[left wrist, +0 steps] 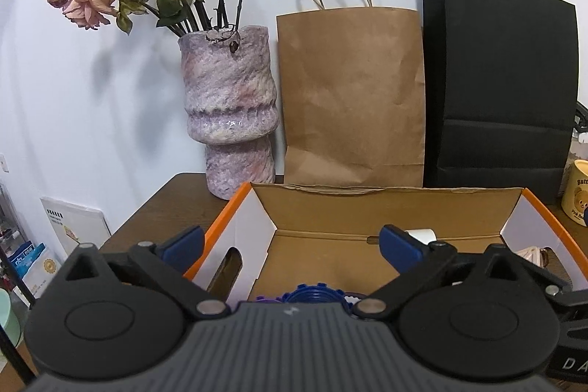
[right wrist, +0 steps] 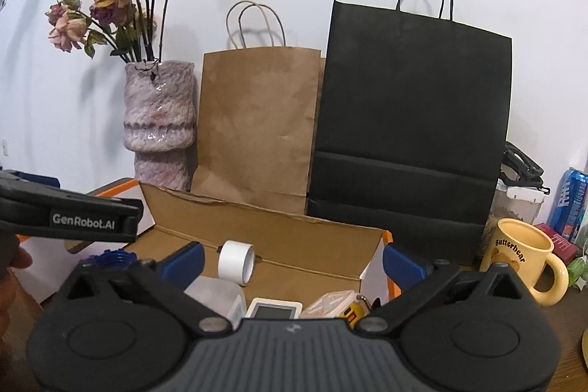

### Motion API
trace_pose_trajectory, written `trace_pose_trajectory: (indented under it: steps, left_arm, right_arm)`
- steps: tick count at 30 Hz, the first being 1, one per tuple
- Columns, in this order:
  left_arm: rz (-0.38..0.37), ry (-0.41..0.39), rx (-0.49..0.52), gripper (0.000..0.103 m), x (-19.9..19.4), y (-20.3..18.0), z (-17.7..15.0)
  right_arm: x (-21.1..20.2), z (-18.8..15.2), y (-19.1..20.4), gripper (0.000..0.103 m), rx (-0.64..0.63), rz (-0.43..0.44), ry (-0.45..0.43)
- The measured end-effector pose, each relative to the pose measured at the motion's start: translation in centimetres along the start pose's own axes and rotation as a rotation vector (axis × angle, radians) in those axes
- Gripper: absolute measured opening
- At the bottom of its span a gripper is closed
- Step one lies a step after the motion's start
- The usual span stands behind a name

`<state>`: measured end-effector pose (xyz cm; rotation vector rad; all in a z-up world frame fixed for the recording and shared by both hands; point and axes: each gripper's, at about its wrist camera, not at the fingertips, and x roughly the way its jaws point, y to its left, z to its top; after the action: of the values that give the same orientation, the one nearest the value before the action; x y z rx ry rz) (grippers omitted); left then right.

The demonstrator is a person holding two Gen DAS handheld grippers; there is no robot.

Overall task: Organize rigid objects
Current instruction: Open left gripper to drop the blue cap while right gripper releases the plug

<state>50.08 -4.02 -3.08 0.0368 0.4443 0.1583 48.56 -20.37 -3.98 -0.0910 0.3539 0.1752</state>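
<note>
Open cardboard box (left wrist: pixel 386 208) — orange-edged, white-walled — holding oddments.

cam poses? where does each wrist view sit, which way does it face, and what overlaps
Left wrist: on the left gripper, over the cardboard box's left end, facing the wall; own open blue fingers show.
Right wrist: on the right gripper, further right, same heading; own open fingers, the left gripper's side and a hand's edge show.
Shared: box, white tape roll, vase, brown bag, black bag, yellow mug.
</note>
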Motion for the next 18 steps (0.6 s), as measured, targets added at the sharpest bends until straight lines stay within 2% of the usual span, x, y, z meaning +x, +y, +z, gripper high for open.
trace_pose_trajectory:
  steps: [18]
  left_arm:
    - [-0.025, -0.016, -0.030, 0.103, -2.1, 0.4, -0.2]
  right_arm:
    - [-1.1, -0.5, -0.3, 0.103, 0.003, -0.020, -0.018]
